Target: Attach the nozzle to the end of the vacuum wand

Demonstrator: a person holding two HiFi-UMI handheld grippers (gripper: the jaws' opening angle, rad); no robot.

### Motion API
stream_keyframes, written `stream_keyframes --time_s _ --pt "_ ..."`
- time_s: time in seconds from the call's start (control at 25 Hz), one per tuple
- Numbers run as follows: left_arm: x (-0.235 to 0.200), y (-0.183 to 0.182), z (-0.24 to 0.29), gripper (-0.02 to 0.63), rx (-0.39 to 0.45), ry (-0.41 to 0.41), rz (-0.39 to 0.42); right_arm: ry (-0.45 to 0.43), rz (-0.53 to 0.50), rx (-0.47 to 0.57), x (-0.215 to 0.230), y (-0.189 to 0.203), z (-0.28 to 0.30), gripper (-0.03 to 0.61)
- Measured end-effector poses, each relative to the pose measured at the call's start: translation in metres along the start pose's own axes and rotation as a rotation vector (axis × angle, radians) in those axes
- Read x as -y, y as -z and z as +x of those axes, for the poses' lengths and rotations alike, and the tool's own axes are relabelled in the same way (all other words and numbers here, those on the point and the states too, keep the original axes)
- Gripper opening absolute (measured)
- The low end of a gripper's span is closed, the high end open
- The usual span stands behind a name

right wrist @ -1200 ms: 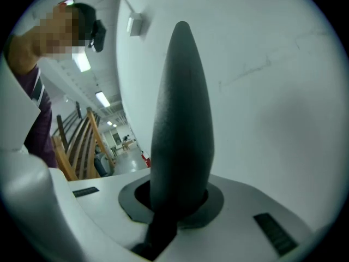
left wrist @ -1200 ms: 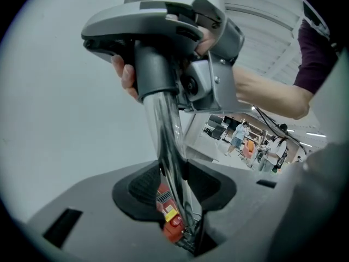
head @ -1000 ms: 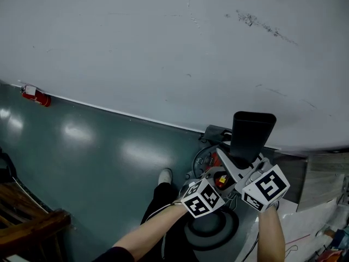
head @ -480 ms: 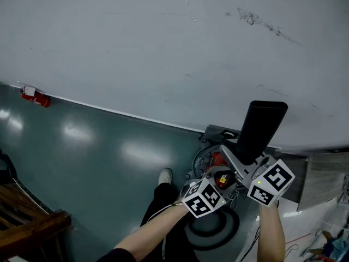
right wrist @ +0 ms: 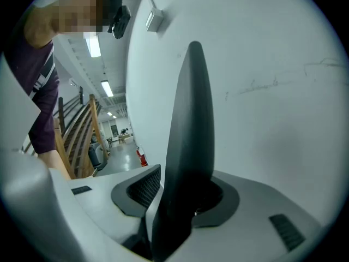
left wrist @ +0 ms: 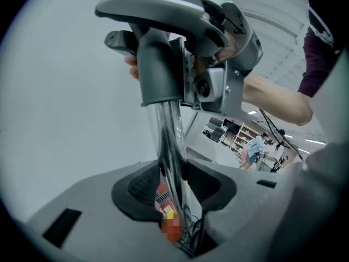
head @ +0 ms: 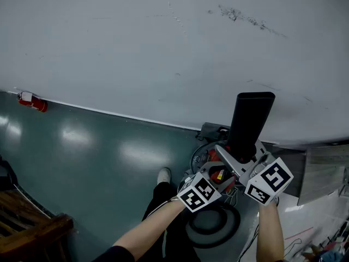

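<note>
Fire extinguisher (head: 31, 101): small red cylinder with a pale top, at the far left at mid height, where the floor meets the wall.
Wooden rail (head: 32, 228): brown, slatted, in the lower left corner.
Floor (head: 92, 146): smooth glossy teal with soft spots of light, filling the lower left.
Wall (head: 163, 48): flat matte white with faint dark scuffs, across the whole top.
Shoe (head: 163, 175): pale with a rounded toe, low and just left of the middle.
Vacuum cleaner (head: 214, 222): round, dark grey and shiny with a red patch, at the bottom middle, under both claws.
Left claw (left wrist: 173, 171): smooth grey plastic with black ribbed pads and a black-and-white marker cube. The pads are closed onto the wand and pinch it from both sides.
Wand (left wrist: 170, 141): thin round tube, mirror-bright, upright in the middle of the left gripper view, held in the left claw.
Nozzle (head: 250, 121): matte black plastic, flat and wide with a squared top, narrowing to a round neck. It stands right of the middle against the wall, above both claws. In the left gripper view the neck sleeves over the tube's top end.
Right claw (right wrist: 182, 195): the same grey plastic and ribbed pads. Its jaws have just been opening and stand wide, loose around the nozzle between them.
</note>
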State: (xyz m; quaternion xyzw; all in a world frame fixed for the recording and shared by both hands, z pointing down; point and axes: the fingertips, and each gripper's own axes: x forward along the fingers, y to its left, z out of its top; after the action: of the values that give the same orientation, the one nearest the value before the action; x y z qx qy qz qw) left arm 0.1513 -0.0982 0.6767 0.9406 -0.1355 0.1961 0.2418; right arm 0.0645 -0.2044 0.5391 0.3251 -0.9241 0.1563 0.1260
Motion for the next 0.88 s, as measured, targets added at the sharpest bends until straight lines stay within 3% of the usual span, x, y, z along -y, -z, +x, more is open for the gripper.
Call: stream_keyframes --time_s 0.32,0.56,0.8,0.88 --pt "0.0 0.002 -0.001 0.18 -0.032 -0.019 0.051 0.113 0.058 0.1 0.014 -0.014 -0.043 0.163" --pt "0.0 0.003 -0.02 0.193 -0.052 -0.045 0.043 0.143 0.133 0.184 0.004 -0.019 -0.072 0.163" --pt "0.016 -0.05 -0.077 0.169 0.08 -0.094 -0.063 0.2 0.206 0.244 -0.021 -0.032 -0.109 0.155" --pt "0.023 -0.077 -0.1 0.132 0.129 -0.126 -0.082 0.223 0.233 0.263 -0.031 -0.039 -0.12 0.096"
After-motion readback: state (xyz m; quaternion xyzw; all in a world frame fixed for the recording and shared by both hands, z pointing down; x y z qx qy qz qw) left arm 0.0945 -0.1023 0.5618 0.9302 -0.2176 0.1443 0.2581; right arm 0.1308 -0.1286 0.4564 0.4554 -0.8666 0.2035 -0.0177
